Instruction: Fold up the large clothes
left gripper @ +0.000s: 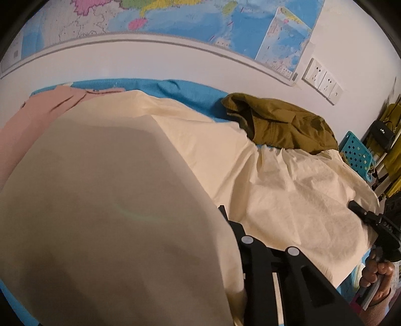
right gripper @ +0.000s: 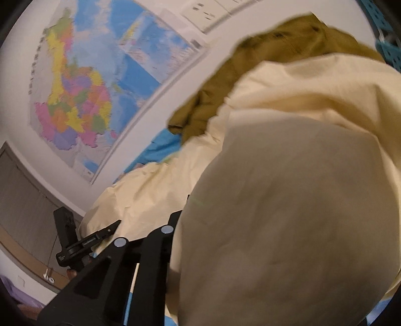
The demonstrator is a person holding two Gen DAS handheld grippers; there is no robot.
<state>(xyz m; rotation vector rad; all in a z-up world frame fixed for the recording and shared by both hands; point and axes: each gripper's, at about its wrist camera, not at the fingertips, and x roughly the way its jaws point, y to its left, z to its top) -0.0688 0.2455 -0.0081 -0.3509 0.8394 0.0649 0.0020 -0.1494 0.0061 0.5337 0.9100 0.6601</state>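
Note:
A large cream garment [left gripper: 288, 190] lies spread on a blue-covered bed [left gripper: 190, 92]. A lifted fold of it [left gripper: 112, 213] hangs close over the left wrist lens and hides the left gripper's fingertips; only the right finger's base [left gripper: 253, 250] shows, so the gripper appears shut on the cloth. In the right wrist view the same cream cloth [right gripper: 288, 213] drapes over the lens and over the right gripper, whose left finger [right gripper: 155, 240] shows. The right gripper [left gripper: 361, 213] also shows at the cloth's right edge. The left gripper [right gripper: 110, 229] shows pinching the cloth's far edge.
An olive green garment [left gripper: 280, 123] lies bunched at the bed's far right, also seen in the right wrist view [right gripper: 250, 65]. A pink garment [left gripper: 37, 112] lies at the far left. A map [left gripper: 175, 17] hangs on the wall. A blue perforated basket [left gripper: 356, 150] stands at the right.

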